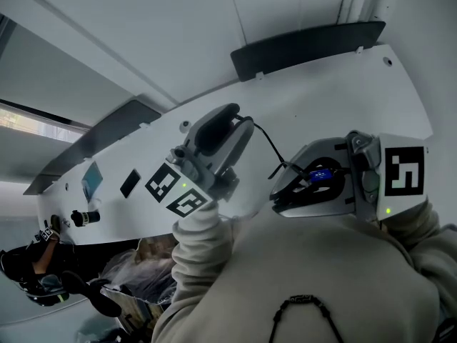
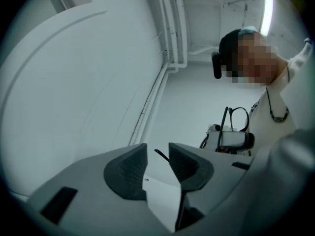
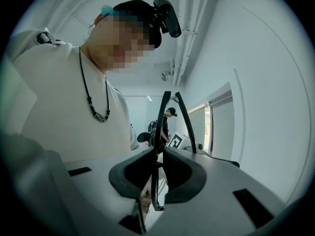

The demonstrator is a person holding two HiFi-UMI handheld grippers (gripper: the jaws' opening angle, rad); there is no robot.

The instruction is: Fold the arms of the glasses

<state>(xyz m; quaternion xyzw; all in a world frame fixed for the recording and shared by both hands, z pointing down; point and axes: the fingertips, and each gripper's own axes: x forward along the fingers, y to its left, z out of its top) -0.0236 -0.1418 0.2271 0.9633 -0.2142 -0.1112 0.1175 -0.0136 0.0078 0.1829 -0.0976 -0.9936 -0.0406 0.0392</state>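
The black-framed glasses stand on edge in my right gripper, whose jaws are shut on the front frame. Both arms stick up and away from the jaws, unfolded. In the head view the right gripper holds the glasses at chest height, and one thin arm runs up-left to the left gripper. In the left gripper view the tip of that arm lies in the gap of the left gripper; the pads stand apart and do not press on it.
Beyond the grippers lies a white table with a small black block, a bluish card and a black cylinder at its left end. Another person crouches at lower left near bags.
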